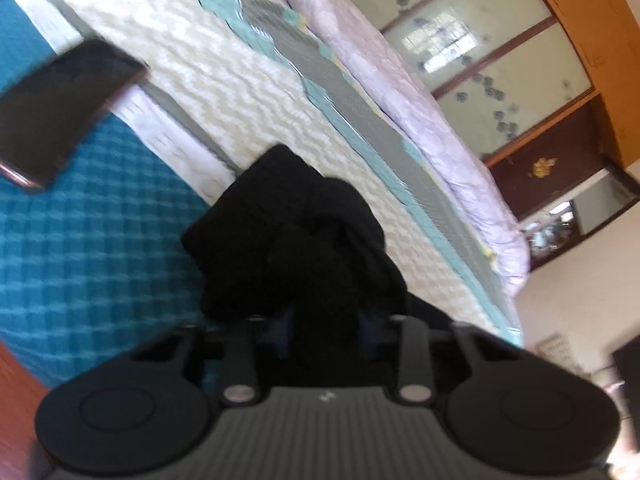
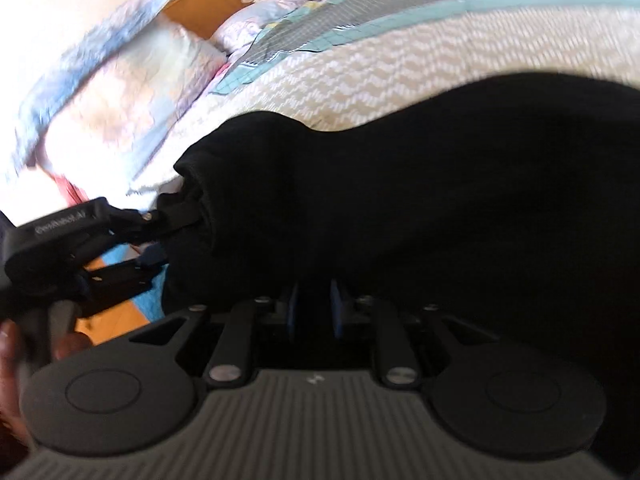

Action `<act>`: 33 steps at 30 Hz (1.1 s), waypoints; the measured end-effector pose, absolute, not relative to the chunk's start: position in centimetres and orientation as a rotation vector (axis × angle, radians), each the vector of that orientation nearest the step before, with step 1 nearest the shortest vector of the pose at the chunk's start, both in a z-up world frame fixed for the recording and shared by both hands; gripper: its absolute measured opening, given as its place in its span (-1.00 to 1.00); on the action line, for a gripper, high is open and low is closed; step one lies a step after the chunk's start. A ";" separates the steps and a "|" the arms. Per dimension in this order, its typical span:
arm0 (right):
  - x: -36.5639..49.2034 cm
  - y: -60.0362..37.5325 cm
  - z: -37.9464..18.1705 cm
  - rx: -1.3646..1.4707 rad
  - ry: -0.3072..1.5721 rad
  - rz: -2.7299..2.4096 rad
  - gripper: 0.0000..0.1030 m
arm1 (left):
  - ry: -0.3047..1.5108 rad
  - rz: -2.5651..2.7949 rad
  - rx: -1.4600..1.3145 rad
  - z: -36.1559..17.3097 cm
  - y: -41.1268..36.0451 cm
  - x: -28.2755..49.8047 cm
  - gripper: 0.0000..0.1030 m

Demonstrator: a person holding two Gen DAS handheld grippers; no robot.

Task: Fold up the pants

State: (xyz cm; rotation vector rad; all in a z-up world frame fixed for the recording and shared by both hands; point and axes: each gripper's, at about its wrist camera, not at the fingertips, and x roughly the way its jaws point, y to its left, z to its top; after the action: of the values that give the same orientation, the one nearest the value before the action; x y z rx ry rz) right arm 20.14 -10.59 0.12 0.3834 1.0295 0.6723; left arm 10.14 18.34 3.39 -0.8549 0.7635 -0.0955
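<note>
Black pants point(image 1: 288, 240) lie bunched on a bed, right in front of my left gripper point(image 1: 326, 328). A fold of the dark cloth runs down between its blue pads point(image 1: 286, 332), so it is shut on the pants. In the right wrist view the pants point(image 2: 440, 200) stretch wide across the cream bedspread. My right gripper point(image 2: 314, 304) has black cloth between its close-set blue pads point(image 2: 294, 308) and is shut on it. The left gripper point(image 2: 168, 240) shows at the left, clamped on the pants' bunched end, with a person's hand point(image 2: 10, 360) behind it.
A dark phone point(image 1: 60, 116) lies on a teal checked blanket point(image 1: 80, 260) at the left. The cream zigzag bedspread point(image 1: 200, 80) runs beside a rolled lilac quilt point(image 1: 400, 80). Pillows point(image 2: 120, 100) sit at the bed's head. A wardrobe with glass doors point(image 1: 480, 40) stands beyond.
</note>
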 end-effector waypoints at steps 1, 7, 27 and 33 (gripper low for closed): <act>20.2 -11.2 -0.2 0.437 1.040 0.670 -0.68 | 0.766 -0.126 -0.860 3.5 17.7 10.7 -0.58; 19.9 -13.7 -1.0 0.638 1.094 0.634 -0.79 | 0.769 -0.428 -0.630 7.0 8.5 13.8 -0.62; 10.9 -19.8 8.2 0.381 0.696 0.525 0.08 | 0.639 -0.266 -0.376 11.7 14.6 6.9 0.54; 12.2 -14.4 9.3 0.137 0.647 0.563 0.25 | 0.782 -0.116 -0.599 5.5 17.7 12.7 0.53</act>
State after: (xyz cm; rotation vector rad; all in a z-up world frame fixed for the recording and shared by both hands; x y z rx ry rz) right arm 12.22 -14.39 9.34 0.1373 0.6471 0.5626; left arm 12.73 17.74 5.51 -0.5991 0.7820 -0.1164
